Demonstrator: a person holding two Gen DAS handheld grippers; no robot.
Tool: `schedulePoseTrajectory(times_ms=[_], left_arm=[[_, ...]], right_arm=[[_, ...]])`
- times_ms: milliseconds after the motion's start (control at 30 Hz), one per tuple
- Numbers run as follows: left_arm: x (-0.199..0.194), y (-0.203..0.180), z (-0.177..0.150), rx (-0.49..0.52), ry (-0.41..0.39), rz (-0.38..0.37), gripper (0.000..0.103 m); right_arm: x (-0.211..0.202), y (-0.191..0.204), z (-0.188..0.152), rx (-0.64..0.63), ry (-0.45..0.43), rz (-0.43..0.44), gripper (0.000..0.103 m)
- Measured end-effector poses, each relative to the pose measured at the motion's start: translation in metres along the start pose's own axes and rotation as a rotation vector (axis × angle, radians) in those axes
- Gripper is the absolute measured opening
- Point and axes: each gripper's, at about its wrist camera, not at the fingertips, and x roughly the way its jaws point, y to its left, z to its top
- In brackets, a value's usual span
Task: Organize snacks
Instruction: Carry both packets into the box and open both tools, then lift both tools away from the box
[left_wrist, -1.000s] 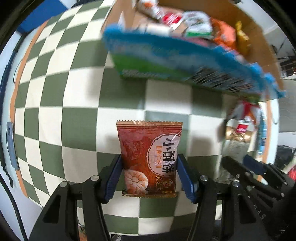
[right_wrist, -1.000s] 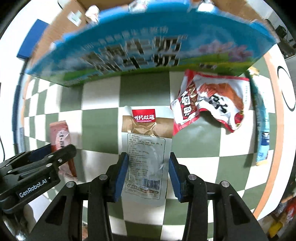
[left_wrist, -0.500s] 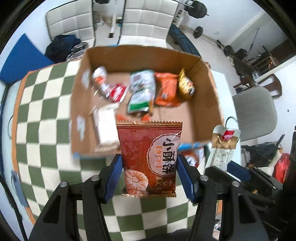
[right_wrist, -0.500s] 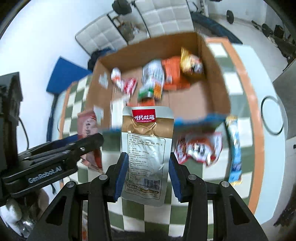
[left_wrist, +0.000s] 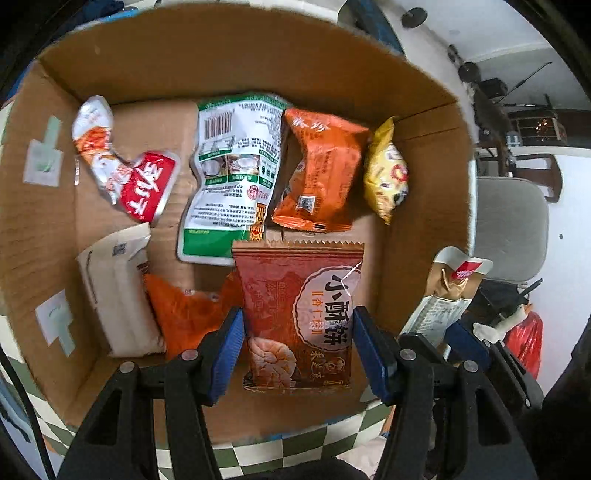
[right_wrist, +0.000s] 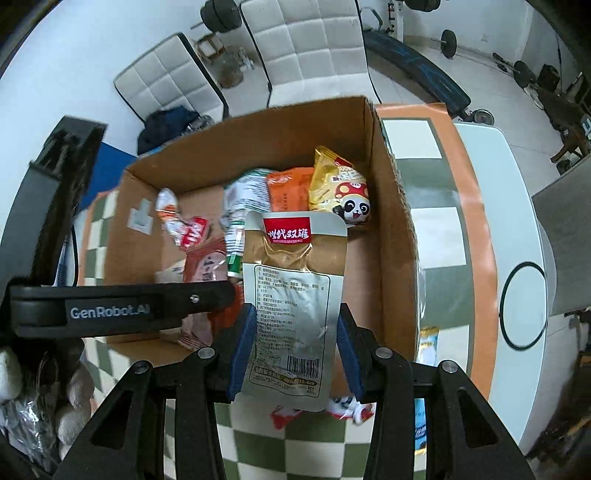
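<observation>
Above the cardboard box (left_wrist: 424, 155), where checkered tabletop lay before, left tool (left_wrist: 297, 350) clamps the red packet (left_wrist: 299, 314) and right tool (right_wrist: 291, 350) the silver pouch (right_wrist: 295, 295), ready to drop.

Two black plastic handheld grippers (left_wrist: 297, 354) (right_wrist: 291, 354) — blue rubber finger pads (left_wrist: 227, 354), silver pivot screws, one arm lettered "GenRobot.AI".

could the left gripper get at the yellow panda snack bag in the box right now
Probably not yet. The left gripper is shut on the red-brown biscuit packet, so its fingers are full. The yellow panda bag itself lies uncovered against the box wall.
</observation>
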Motion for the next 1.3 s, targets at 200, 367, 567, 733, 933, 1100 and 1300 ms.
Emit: schedulePoseTrajectory(times_ms=[200,367,567,733,933,1100,1300], left_arm=[[0.015,-0.005,0.004,0.002,0.036,0.022,0.057],[0.021,-0.007,0.005,-0.006,0.06,0.049,0.057],[0.017,-0.01,0.008,-0.005,0.032,0.078,0.068],[0.006,-0.01,0.006,-0.019,-0.001,0.072,0.086],[-0.014,-0.007,-0.007,-0.006,-0.062,0.086,0.086],[-0.038,-0.002,-0.033,-0.005,-0.139,0.112,0.086],[-0.063,0.007,-0.068,-0.003,-0.251,0.191,0.086]], right_arm=[[0.028,-0.003,0.005,-0.019,0.051,-0.03,0.046],[0.042,-0.007,0.007,-0.011,0.097,-0.017,0.046],[0.045,-0.013,0.009,0.007,0.136,-0.039,0.082],[0.037,-0.012,0.007,0.0,0.13,-0.052,0.088],[0.024,-0.006,0.005,-0.014,0.114,-0.075,0.088],[0.009,0.0,0.0,-0.02,0.097,-0.075,0.089],[-0.013,0.007,-0.013,-0.032,0.061,-0.073,0.089]])
